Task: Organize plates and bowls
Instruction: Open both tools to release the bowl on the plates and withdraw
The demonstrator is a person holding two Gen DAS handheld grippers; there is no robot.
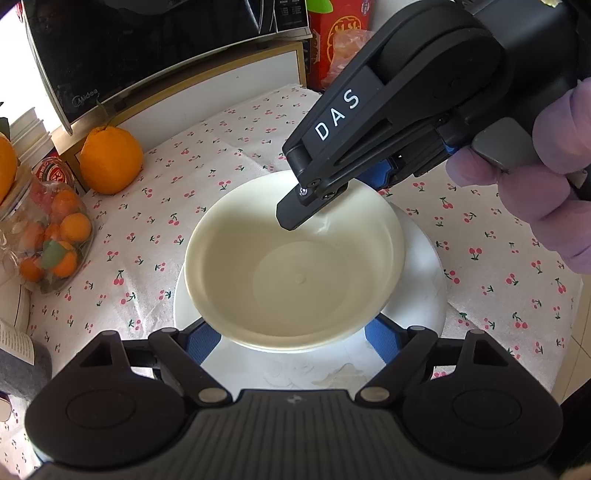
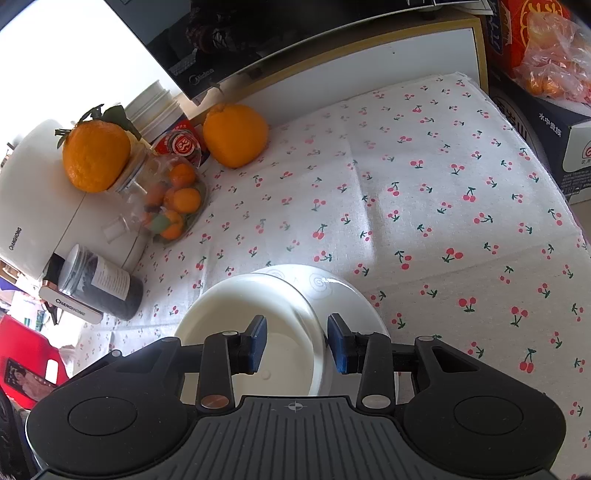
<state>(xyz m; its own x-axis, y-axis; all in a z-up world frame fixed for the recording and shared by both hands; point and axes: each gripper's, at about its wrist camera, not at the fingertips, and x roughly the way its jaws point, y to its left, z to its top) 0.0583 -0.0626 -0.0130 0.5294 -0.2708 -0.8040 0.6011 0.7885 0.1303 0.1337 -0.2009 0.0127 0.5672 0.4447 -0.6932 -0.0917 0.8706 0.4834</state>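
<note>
A cream bowl (image 1: 291, 266) sits on a white plate (image 1: 424, 266) on the cherry-print cloth. My right gripper (image 1: 332, 199) straddles the bowl's far rim, one finger inside and one outside. In the right wrist view the bowl (image 2: 284, 354) and plate (image 2: 354, 299) lie under that gripper (image 2: 297, 341), whose blue pads (image 2: 341, 343) stand apart on either side of the rim without pinching it. My left gripper (image 1: 291, 338) is open, its blue pads (image 1: 201, 341) wide on either side of the bowl's near edge, over the plate.
A large orange (image 1: 110, 160) and a glass jar of small oranges (image 1: 48, 229) stand at the left. A microwave (image 1: 147, 48) and red box (image 1: 340, 33) are at the back. A dark jar (image 2: 107, 284) lies by a white appliance (image 2: 40, 206).
</note>
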